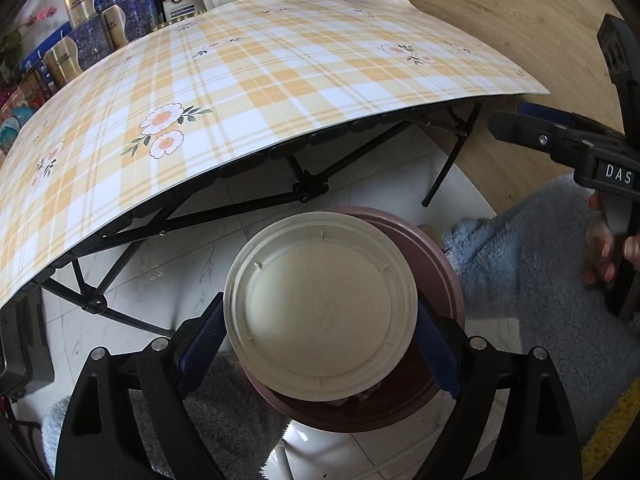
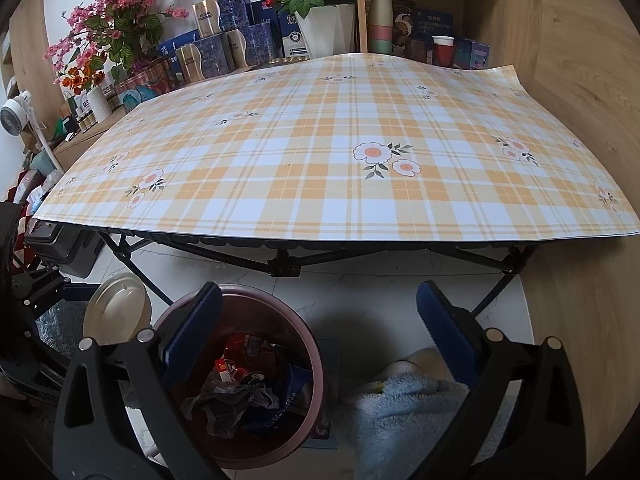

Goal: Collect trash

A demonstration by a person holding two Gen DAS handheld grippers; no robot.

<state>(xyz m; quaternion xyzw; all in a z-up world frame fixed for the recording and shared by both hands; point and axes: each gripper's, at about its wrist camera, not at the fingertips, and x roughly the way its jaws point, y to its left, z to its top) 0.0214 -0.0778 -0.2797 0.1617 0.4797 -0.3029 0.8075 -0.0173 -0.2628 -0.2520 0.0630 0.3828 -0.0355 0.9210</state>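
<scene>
Right wrist view gives me the widest look: the folding table with its yellow-and-white plaid flowered cloth [image 2: 320,152] fills the far half of the scene, black frame legs showing beneath its near edge. Nearer and lower, on the white tiled floor, stands the round dusky-pink plastic trash bin [image 2: 308,344], holding crumpled grey paper, red wrappers and a blue bag. To its right lies a fluffy pale-blue fabric [image 2: 400,412].

My right gripper [image 2: 318,320] hangs above the bin's right side with its 2 blue-padded fingers spread wide and nothing between them.

In the left wrist view, my left gripper [image 1: 320,330] is clamped on the round cream-white plastic lid [image 1: 320,304], 1 pad pressing each side of its rim. The lid sits over the bin's mouth, covering most of it, with the pink rim visible to the right and near side. From the right wrist view, that same lid appears left of the bin.
</scene>
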